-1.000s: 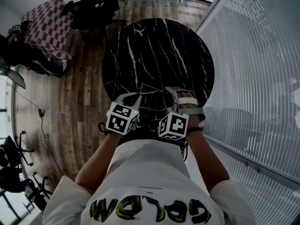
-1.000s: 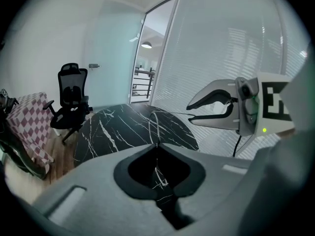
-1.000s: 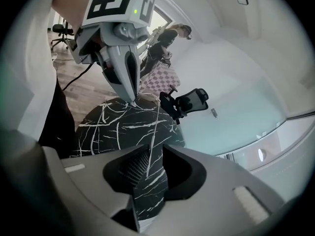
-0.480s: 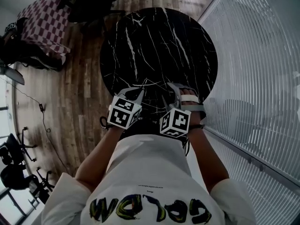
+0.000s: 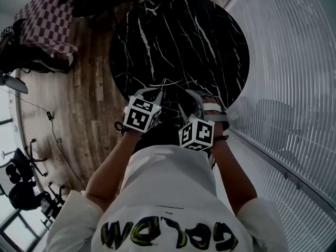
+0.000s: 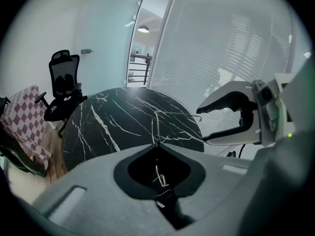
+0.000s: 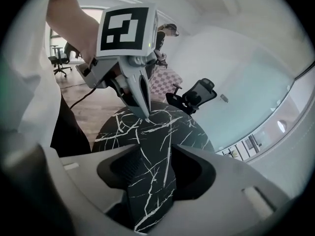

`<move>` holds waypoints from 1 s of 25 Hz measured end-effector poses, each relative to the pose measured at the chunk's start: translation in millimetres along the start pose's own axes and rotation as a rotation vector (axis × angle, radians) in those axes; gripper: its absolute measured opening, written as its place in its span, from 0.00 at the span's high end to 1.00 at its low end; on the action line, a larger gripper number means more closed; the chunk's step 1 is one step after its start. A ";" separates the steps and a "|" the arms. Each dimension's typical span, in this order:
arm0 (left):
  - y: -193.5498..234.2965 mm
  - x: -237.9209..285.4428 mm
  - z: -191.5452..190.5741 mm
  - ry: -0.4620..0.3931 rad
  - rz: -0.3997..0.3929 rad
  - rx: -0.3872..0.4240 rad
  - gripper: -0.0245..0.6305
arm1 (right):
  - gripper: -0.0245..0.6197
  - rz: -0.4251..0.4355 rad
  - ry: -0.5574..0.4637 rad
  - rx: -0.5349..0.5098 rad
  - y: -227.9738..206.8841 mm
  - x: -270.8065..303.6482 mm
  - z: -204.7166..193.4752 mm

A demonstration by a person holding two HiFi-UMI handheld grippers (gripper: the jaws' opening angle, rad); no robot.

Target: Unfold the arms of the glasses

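Thin wire-framed glasses [image 5: 167, 82] hang just above the near edge of the round black marble table [image 5: 178, 35], between my two grippers. My left gripper [image 5: 159, 92] is shut on the frame; in the left gripper view the wire [image 6: 157, 127] rises from its closed tips [image 6: 157, 144] and one arm [image 6: 183, 114] runs off to the right. My right gripper [image 5: 191, 94] is open. In the right gripper view a thin straight rod, apparently a glasses arm [image 7: 168, 161], lies between its parted jaws [image 7: 153, 149] and the pads are clear of it. The left gripper's tips [image 7: 146, 116] show ahead.
A glass wall with blinds [image 5: 294, 88] runs close along the table's right side. On the wooden floor [image 5: 89, 88] to the left stand a checkered seat [image 5: 50, 20] and black office chairs [image 6: 61, 82]. A cable trails on the floor [image 5: 37, 109].
Both grippers have sunk towards the tabletop together with the glasses. The right gripper's jaws stand wider apart than a second ago.
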State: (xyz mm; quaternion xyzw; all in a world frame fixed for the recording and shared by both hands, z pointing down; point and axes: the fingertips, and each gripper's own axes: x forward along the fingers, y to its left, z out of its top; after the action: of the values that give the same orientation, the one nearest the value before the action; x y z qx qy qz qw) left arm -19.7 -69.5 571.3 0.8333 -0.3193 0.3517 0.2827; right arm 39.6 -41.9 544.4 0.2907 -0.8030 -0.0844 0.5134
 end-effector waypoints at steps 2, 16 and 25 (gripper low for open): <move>-7.8 6.0 -8.9 0.019 -0.003 0.003 0.95 | 0.68 0.003 -0.005 0.021 7.6 -2.4 -7.8; 10.2 50.6 -45.6 0.125 -0.009 -0.012 0.95 | 0.96 0.059 -0.034 0.177 2.8 20.3 -20.3; 21.8 74.1 -78.2 0.195 -0.018 -0.029 0.95 | 0.96 0.139 -0.015 0.223 22.3 39.2 -25.0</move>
State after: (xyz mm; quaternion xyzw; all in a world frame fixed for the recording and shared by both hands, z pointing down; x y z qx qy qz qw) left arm -26.7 -53.7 679.8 0.7938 -0.2877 0.4240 0.3276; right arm 41.1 -41.3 596.0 0.2888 -0.8295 0.0389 0.4764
